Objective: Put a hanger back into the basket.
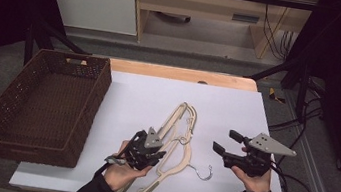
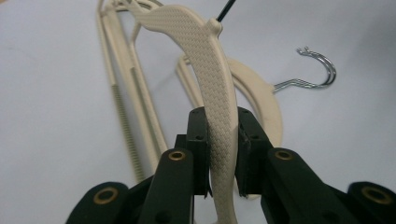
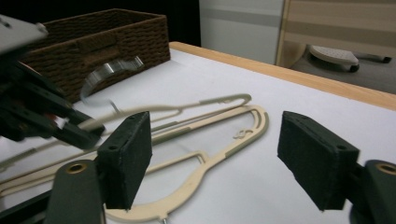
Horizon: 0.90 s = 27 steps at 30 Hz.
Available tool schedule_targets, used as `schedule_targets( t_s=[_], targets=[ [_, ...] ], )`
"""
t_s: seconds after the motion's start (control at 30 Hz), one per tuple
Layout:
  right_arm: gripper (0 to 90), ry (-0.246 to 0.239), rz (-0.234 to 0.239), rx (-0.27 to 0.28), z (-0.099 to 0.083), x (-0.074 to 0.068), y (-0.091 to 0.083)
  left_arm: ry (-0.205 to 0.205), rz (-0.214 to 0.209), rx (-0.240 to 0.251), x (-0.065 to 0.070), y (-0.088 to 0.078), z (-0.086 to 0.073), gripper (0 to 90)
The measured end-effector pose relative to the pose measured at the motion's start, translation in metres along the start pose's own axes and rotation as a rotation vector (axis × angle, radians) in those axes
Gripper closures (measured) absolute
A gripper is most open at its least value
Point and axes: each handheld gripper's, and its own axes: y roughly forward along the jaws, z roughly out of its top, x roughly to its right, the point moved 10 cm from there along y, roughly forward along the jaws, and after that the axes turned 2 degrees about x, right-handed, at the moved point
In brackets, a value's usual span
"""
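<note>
Left gripper (image 2: 219, 154) pinching a bumpy cream hanger (image 2: 210, 84) (curved plastic), right gripper (image 3: 224, 158) spread wide, woven brown basket (image 1: 38, 103) far left.

High view: the left gripper (image 1: 147, 148) and its hand (image 1: 124, 169) cover the middle of the cream hangers (image 1: 181, 122); how many are stacked cannot be told. Left gripper view: the clamped hanger (image 2: 212, 79) runs off the bottom edge. Right gripper view: a blurred metal hook (image 3: 108, 72); the basket (image 3: 100, 35) is cut off at left.
</note>
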Motion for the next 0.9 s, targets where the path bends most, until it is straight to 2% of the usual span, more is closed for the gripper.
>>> schedule_targets(
  t_s=[0.1,0.13,0.27,0.4,0.43,0.63,0.73,0.83,0.9],
  targets=[
    [20.8,0.003,-0.018,-0.016,-0.006,0.005,0.003,-0.037,0.014,0.022,-0.012,-0.009,-0.001,79.4],
    [17.8,0.000,-0.033,-0.031,-0.010,0.007,0.006,-0.058,0.030,0.028,-0.020,-0.015,-0.002,80.1],
    [15.3,-0.003,-0.052,-0.044,-0.014,0.009,0.009,-0.084,0.042,0.034,-0.030,-0.021,-0.005,81.0],
    [11.1,0.015,-0.081,-0.055,-0.019,0.016,0.009,-0.109,0.084,0.043,-0.043,-0.027,-0.008,82.8],
    [10.9,0.022,-0.084,-0.054,-0.019,0.017,0.009,-0.126,0.090,0.048,-0.048,-0.030,-0.009,83.1],
    [10.3,0.040,-0.086,-0.049,-0.020,0.019,0.007,-0.164,0.111,0.063,-0.060,-0.039,-0.011,84.5],
    [9.9,0.042,-0.089,-0.051,-0.021,0.020,0.007,-0.190,0.115,0.087,-0.068,-0.047,-0.012,85.6],
    [9.5,0.040,-0.087,-0.051,-0.022,0.020,0.006,-0.208,0.093,0.110,-0.075,-0.059,-0.011,86.0],
    [9.1,0.041,-0.085,-0.042,-0.021,0.019,0.006,-0.190,0.095,0.116,-0.079,-0.068,-0.011,86.0]
  ],
)
